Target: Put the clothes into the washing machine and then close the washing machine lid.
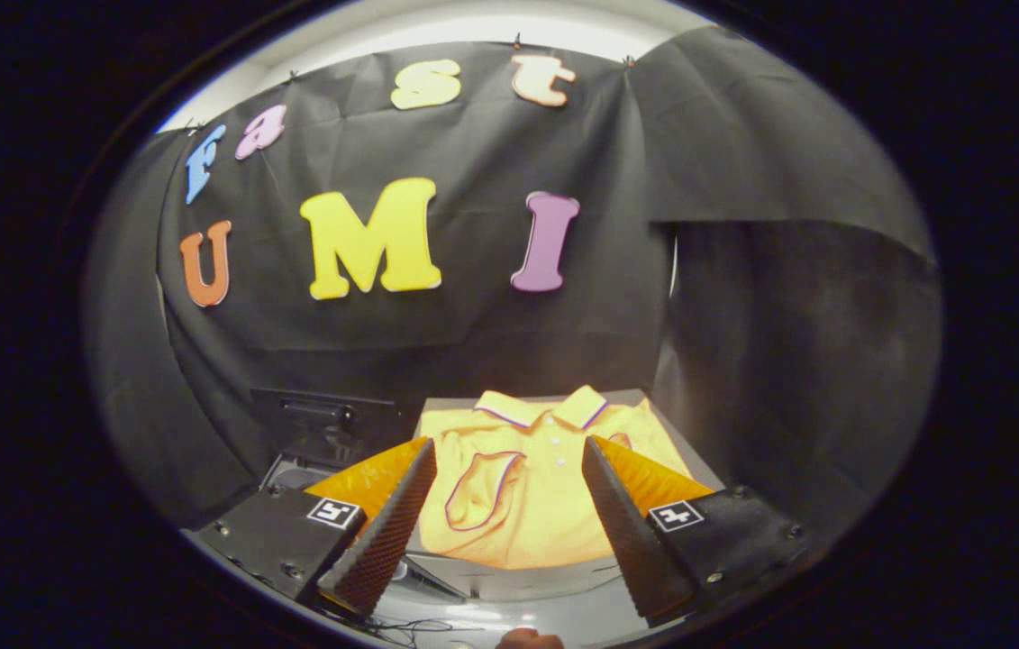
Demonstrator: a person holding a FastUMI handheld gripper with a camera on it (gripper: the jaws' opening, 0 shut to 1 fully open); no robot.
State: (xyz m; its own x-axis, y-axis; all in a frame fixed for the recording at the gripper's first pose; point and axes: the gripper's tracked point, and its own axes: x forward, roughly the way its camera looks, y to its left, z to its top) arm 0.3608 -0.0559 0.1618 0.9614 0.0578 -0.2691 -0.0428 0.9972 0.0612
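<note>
Holding your gripper [509,460] wide open and empty, you have the yellow shirt [518,505] lying flat between and beyond its fingers. Its lower hem is hidden by a pale ledge [527,581]; the dark washing machine [320,433] beside it is hard to make out.

Jaws of the gripper [509,455] spread wide, nothing clamped, open air between them. Straight ahead and just below, yellow polo shirt [518,487] lying flat on a raised grey surface [527,581], nothing stacked on top, clear drop from above. Left of the shirt, dark washing machine [320,433] standing close beside that surface. Black cloth wall [473,333] closing off the back; another dark cloth panel [788,379] crowding in on the right.
</note>
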